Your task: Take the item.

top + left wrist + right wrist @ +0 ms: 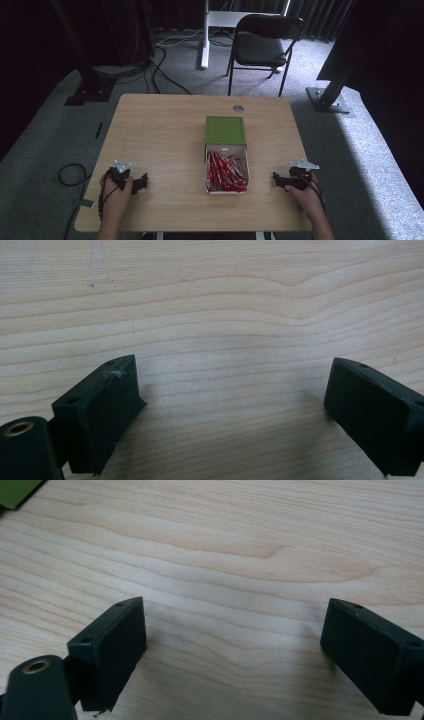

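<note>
A white box (226, 168) full of red packets (226, 172) lies in the middle of the wooden table (160, 130), with its green lid (226, 130) slid back towards the far side. My left gripper (135, 183) rests on the table near the front left, held by a hand, its jaws apart over bare wood (230, 390). My right gripper (282, 181) rests near the front right, to the right of the box, also open with nothing between its fingers (115, 650). A green corner of the lid (15, 490) shows in the right gripper view.
A black folding chair (262, 45) and a white desk leg (205, 35) stand beyond the table on the grey carpet. Black stands (85, 85) flank the table, and cables (70, 175) lie on the floor at the left. A small round metal disc (238, 108) sits near the table's far edge.
</note>
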